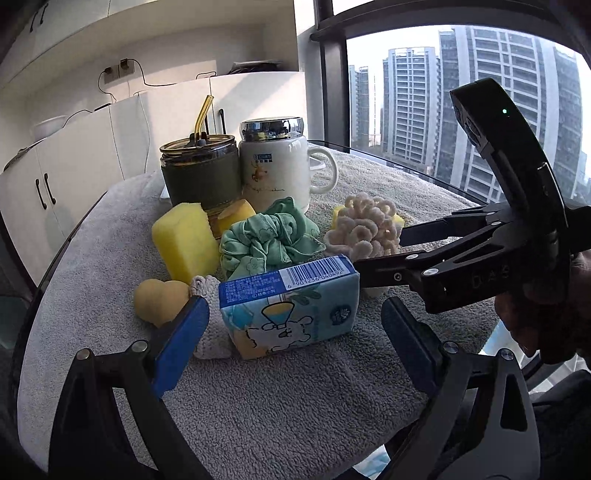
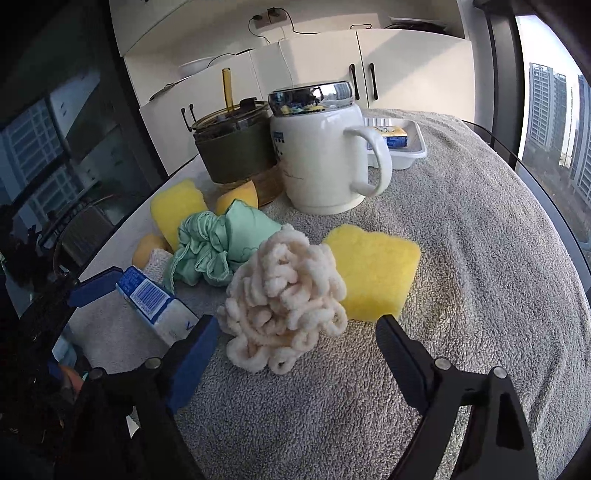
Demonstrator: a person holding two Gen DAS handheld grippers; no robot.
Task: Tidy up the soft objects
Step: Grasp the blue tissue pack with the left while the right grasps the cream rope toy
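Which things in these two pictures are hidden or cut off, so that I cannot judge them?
- Left wrist view: white plastic tray almost wholly behind the white ceramic mug.
- Right wrist view: tray's contents partly hidden by the mug handle.
- Both views: knitted beige cloth mostly covered by the blue tissue pack.

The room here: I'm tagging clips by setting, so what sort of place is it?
Probably a high-rise flat, by a kitchen or pantry wall. White cabinets with wall sockets stand behind a towel-covered table, and tower blocks fill the window.
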